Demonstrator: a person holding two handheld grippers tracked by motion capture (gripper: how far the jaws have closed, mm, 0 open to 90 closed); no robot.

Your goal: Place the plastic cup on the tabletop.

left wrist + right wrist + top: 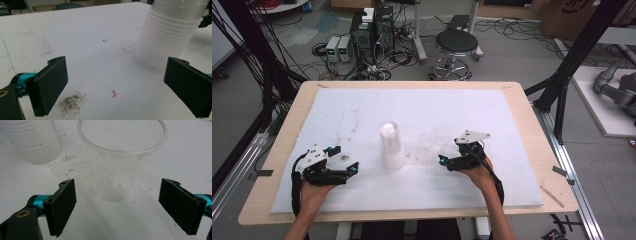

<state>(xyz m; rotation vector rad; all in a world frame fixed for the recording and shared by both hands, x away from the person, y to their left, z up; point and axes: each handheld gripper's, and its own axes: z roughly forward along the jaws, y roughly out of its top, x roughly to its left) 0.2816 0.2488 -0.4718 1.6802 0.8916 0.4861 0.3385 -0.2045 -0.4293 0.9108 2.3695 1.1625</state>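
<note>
Overhead, stack of cups (391,146) upright at centre of the white surface (362,107), single clear cup (439,137) at its 3 o'clock, left tool (343,161) at 8 o'clock, wide, right tool (451,152) just beside the single cup, left gripper view, jaws wide, stack at 1 o'clock, right gripper view, jaws wide, empty single cup upright at 12 o'clock, unheld.

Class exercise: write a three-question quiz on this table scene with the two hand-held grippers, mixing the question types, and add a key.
1. True or false: the right gripper is shut on the single clear cup.
2. Which gripper is nearer the stack of cups? A left gripper; B right gripper.
3. Fill in: the single clear cup stands ____ on the white foam board.

Key: 1 false, its fingers are apart; 2 A; 3 upright.
</note>
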